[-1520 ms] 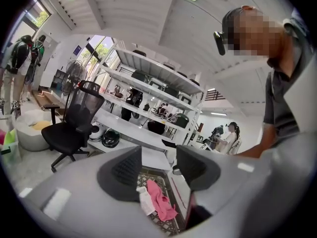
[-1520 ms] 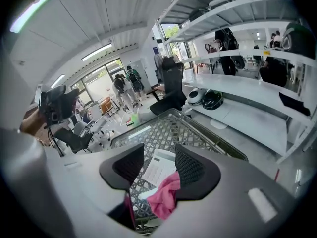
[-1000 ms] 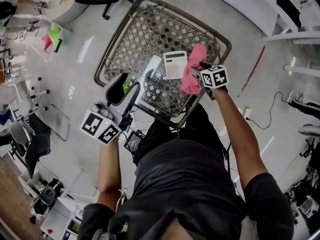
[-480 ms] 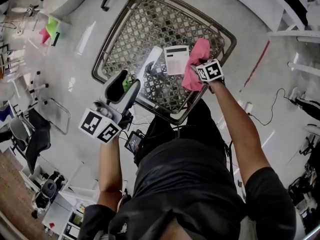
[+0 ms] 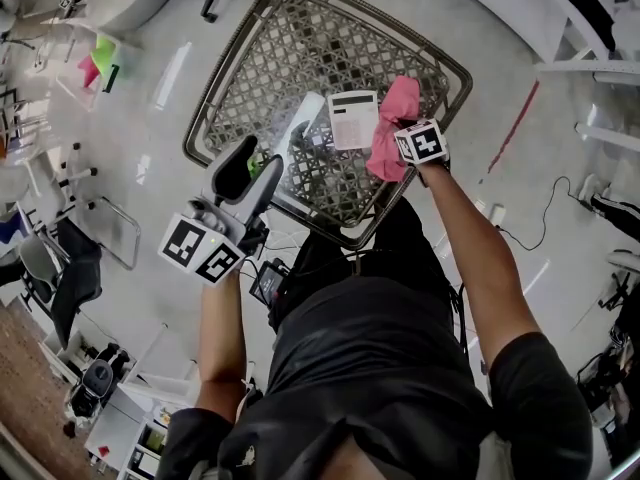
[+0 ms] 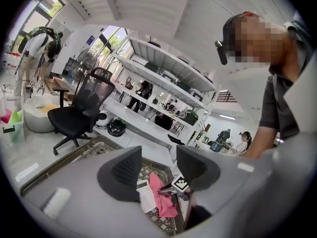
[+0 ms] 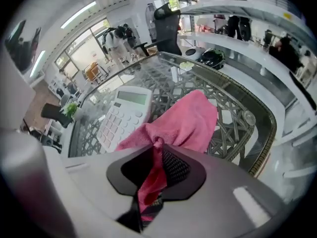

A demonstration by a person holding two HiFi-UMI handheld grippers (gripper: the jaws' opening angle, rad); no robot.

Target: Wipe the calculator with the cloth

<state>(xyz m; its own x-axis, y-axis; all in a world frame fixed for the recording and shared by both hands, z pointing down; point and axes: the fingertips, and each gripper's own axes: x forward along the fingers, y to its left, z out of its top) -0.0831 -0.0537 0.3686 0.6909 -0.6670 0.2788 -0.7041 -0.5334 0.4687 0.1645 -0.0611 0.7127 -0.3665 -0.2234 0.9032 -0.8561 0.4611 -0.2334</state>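
A white calculator lies on the glass-topped lattice table, also seen as the calculator in the right gripper view. A pink cloth lies just right of it, overlapping its edge. My right gripper has just been closing and is now shut on a bunched fold of the pink cloth. In the head view the right gripper sits at the cloth's near edge. My left gripper hovers open off the table's near-left edge, nothing between its jaws, as the left gripper view confirms.
A white oblong object lies on the glass left of the calculator. A black office chair stands beyond the table's far side. Shelving and people fill the background. Cables and a power strip lie on the floor at the right.
My right gripper has come down onto the pink cloth and closed on it. The left gripper has stayed in place.
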